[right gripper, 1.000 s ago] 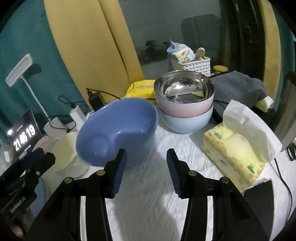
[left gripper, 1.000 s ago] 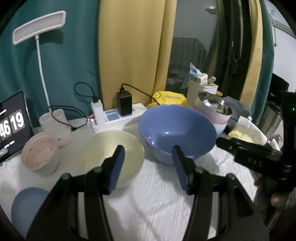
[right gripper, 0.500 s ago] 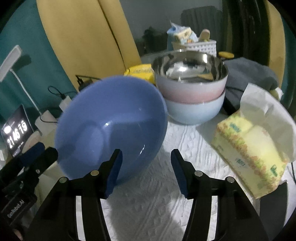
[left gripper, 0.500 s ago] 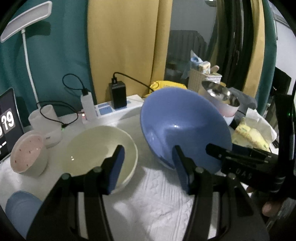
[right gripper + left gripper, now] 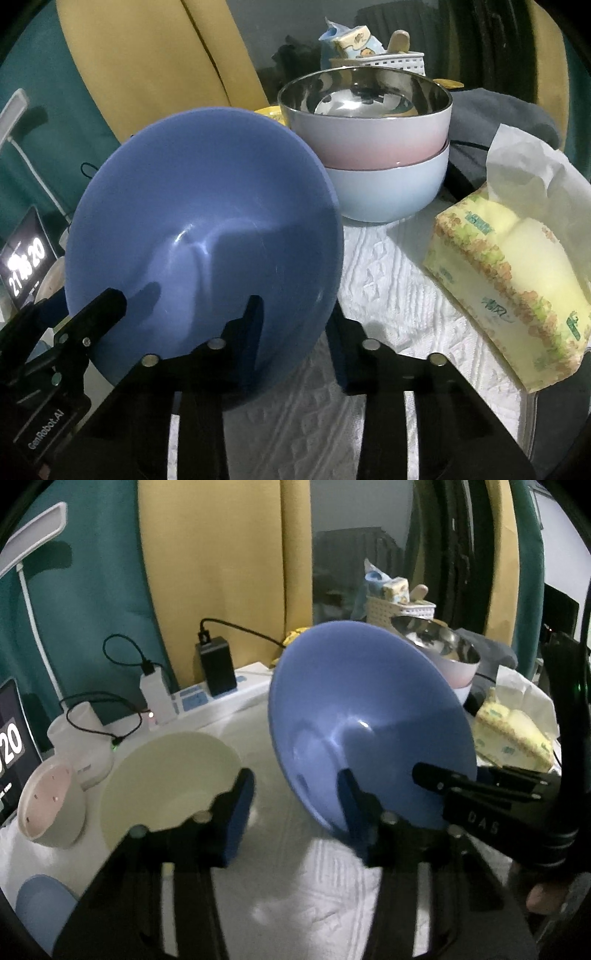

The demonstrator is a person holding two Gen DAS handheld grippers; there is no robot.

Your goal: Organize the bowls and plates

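A: Item one, blue bowl (image 5: 203,236)?
B: I see it tilted up off the white cloth (image 5: 388,266). My right gripper (image 5: 295,332) has just been closing, its jaws clamped on the rim.
A: Left gripper (image 5: 295,805)?
B: Just narrowing, nothing held, beside the cream bowl (image 5: 166,775).

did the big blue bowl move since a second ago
Yes. The big blue bowl has tipped up from flat on the white cloth, its rim now overlapping the stacked bowls, between the closing right gripper fingers.
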